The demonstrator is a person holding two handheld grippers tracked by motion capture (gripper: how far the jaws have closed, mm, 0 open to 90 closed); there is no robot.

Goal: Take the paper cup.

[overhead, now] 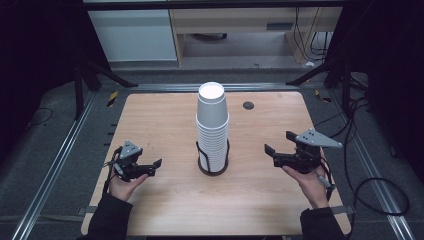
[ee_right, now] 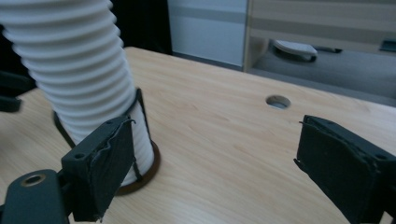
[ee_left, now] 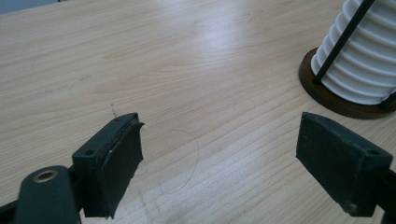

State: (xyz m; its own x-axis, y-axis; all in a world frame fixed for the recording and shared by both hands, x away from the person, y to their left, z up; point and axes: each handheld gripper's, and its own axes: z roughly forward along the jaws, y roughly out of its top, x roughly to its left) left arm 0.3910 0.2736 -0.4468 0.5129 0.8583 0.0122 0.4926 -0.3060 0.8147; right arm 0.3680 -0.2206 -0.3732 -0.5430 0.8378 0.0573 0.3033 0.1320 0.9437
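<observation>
Both my grippers are open and empty: the left gripper (overhead: 150,167) hovers over the tabletop (overhead: 165,125) to the left of the stack of white paper cups (overhead: 212,127), the right gripper (overhead: 280,147) to its right, each well apart from it. The stack stands upright at the middle of the tabletop, nested mouth-down in a dark round holder (overhead: 213,167) with thin black rods up its sides. I judge the cups to be very light, thin-walled and easy to crush, with smooth sides that could slip; nested ones may cling together. I would take the top cup (overhead: 212,102) by its sides above the rim of the next one, squeezing gently, with the other gripper steadying the stack lower down. I can read no brand, label or writing on the cups or holder.
</observation>
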